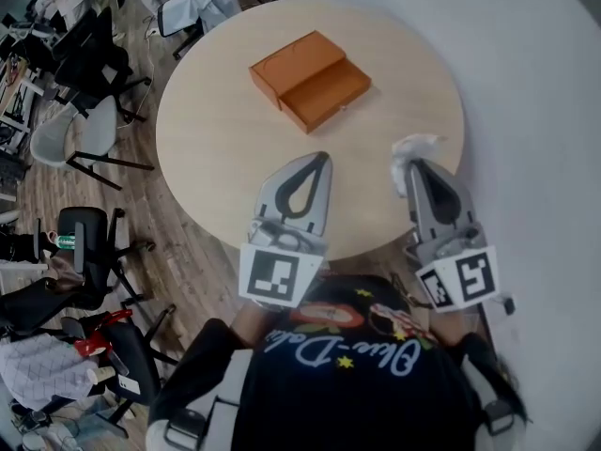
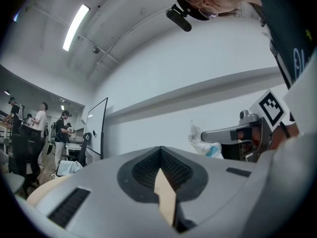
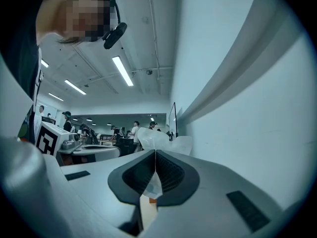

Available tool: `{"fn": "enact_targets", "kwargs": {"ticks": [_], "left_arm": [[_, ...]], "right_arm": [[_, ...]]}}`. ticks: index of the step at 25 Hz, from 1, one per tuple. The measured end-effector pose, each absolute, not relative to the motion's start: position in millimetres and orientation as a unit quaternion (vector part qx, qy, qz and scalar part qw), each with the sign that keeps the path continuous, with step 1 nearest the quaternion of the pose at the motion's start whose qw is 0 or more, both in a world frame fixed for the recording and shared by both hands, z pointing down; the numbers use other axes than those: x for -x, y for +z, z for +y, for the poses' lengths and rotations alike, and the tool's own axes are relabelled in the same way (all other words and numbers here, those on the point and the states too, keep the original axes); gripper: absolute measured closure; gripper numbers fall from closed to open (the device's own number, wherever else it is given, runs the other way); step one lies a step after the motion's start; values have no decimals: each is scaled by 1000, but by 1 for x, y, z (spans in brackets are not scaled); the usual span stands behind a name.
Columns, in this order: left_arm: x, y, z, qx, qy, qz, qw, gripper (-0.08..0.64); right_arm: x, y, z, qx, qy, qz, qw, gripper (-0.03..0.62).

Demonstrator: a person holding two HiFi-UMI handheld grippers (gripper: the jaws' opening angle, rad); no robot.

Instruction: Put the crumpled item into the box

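**A:** Carry phase, I'd say. The right gripper (image 1: 420, 172) has the white crumpled item (image 1: 411, 150) pinched at its tips, fingers (image 3: 208, 182) shut tight on a thin fold. The rest of the wad bulges out past them.

**B:** It's held over the 4 o'clock edge of the round pale wooden desk (image 1: 216, 148), not down on it. And the left gripper (image 1: 319, 163)?

**A:** Fingers (image 2: 99, 182) pressed together with nothing between them, waiting around 6 o'clock.

**B:** The target is the flat orange cardboard box (image 1: 310, 80), up near the desk's 12 o'clock, well apart from both grippers. From the right gripper it sits at roughly 11 o'clock.

**A:** It shows two stepped orange parts. I can't tell whether that's a drawer slid out or a lid alongside.

**B:** So the next move needs a long reach up and to the left. If there's no opening, the left gripper would have to make one first.
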State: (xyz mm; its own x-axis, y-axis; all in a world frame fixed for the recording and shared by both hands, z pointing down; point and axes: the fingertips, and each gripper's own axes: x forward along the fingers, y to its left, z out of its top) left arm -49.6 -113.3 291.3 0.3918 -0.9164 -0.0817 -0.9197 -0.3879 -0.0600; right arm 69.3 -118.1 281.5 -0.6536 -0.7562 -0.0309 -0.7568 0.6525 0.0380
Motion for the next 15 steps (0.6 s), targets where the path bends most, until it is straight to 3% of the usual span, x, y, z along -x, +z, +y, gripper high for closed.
{"fn": "enact_targets", "kwargs": {"ticks": [15], "left_arm": [[49, 283, -144, 747, 7, 663, 48, 568]], "right_arm": [[-63, 274, -191, 294, 17, 956, 15, 589]]}}
